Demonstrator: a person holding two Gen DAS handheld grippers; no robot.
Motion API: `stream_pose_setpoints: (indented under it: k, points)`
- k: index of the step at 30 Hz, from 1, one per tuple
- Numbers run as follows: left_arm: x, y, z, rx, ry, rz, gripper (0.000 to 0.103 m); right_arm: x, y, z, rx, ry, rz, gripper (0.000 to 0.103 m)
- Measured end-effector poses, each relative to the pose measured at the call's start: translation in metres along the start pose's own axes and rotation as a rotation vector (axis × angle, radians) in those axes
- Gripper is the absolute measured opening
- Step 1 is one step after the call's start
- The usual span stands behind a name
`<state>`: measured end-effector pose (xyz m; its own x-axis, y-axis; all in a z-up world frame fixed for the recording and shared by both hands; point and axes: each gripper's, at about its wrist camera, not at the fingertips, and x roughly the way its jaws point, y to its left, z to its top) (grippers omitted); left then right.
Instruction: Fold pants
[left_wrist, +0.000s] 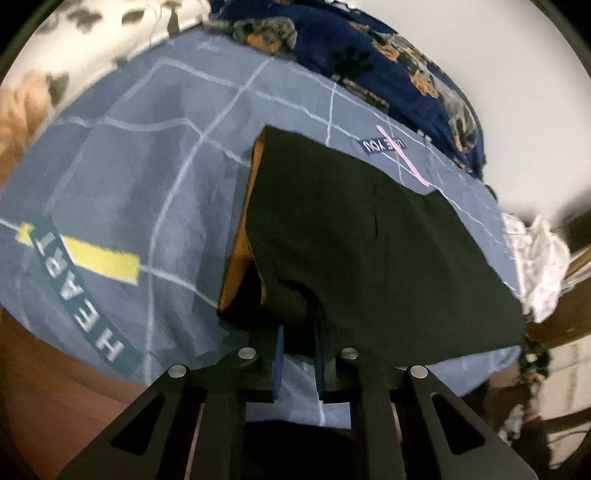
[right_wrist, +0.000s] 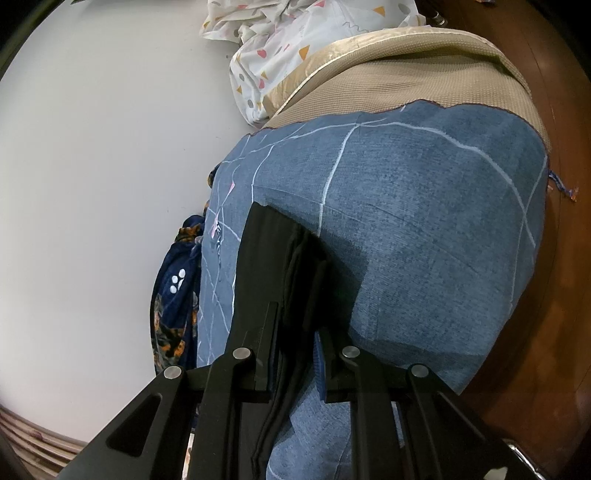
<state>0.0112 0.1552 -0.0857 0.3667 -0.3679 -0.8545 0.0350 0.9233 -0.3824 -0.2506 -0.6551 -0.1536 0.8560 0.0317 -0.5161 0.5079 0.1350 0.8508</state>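
Black pants (left_wrist: 369, 240) lie on a blue bedsheet (left_wrist: 129, 177) with white grid lines, and an orange lining (left_wrist: 240, 254) shows at their left edge. In the left wrist view a bunched fold at the near edge runs into my left gripper (left_wrist: 299, 326), which is shut on the cloth. In the right wrist view the pants (right_wrist: 266, 266) appear as a narrow layered black strip. My right gripper (right_wrist: 295, 295) is shut on its edge, and the fabric hangs down between the fingers toward the camera.
A dark blue patterned blanket (left_wrist: 369, 55) is bunched along the far side by the white wall (right_wrist: 92, 147). White patterned cloth (right_wrist: 295, 44) lies past the sheet's end on a beige mat (right_wrist: 424, 74). Brown wood (right_wrist: 554, 295) borders the bed.
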Motion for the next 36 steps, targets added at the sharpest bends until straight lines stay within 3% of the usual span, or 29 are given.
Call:
stream_pose_setpoints:
  k: [2,5,14,18,26,36]
  points:
    - [0.001,0.006,0.003,-0.032,-0.012,0.019,0.014,0.000,0.000,0.000,-0.001,-0.001,0.000,0.016]
    - [0.013,0.016,-0.001,-0.072,0.035,0.001,0.013,0.000,0.000,0.000,-0.002,-0.001,0.005,0.016]
    - [0.014,0.006,-0.004,0.020,0.051,0.032,0.018,0.000,-0.002,0.001,0.008,0.003,0.017,0.016]
    - [0.017,0.007,-0.003,0.013,0.054,0.033,0.021,0.001,-0.005,0.003,0.024,0.020,0.038,0.016]
    - [0.016,0.006,-0.004,0.015,0.053,0.041,0.022,0.003,-0.001,0.005,0.030,0.070,0.113,0.039]
    - [0.018,0.005,-0.003,0.018,0.053,0.041,0.025,0.006,0.001,0.010,0.024,0.112,0.113,0.042]
